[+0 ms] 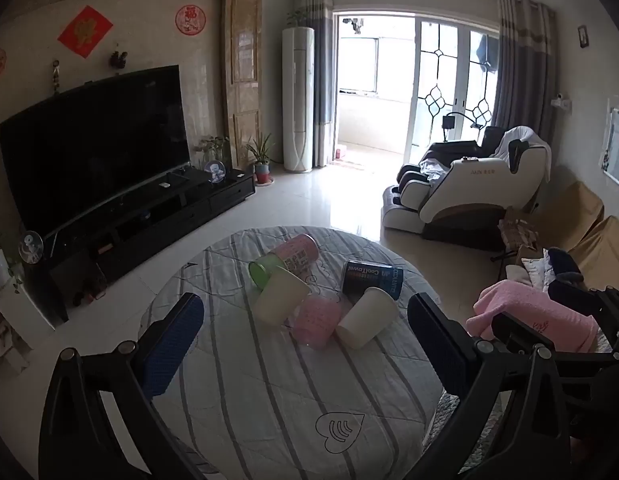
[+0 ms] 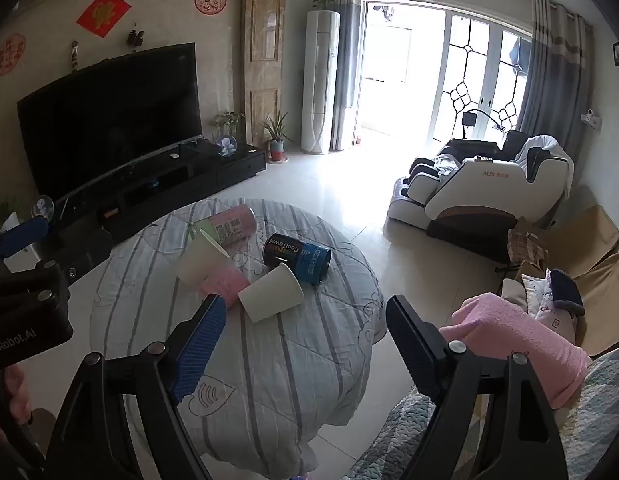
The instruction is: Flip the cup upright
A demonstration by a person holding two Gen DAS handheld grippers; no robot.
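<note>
I hold both the left gripper [image 1: 305, 332] and right gripper [image 2: 305, 340] wide, empty, short of the toppled white cup [image 2: 271, 294] at frame centre, for approach clearance.

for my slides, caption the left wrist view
Open left gripper hovers before tipped cups on a striped round table.

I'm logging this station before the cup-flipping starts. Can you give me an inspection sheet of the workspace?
Surface: round table under a striped cloth.
Job's things: white cup, cream cup, pink cup, all lying on their sides.
Clutter: blue can, pink can, green cup, also lying down.
Grippers: left tool open, empty; right tool open, empty.
Cables: nothing seen.
Surroundings: television, massage chair, pink towel.
</note>
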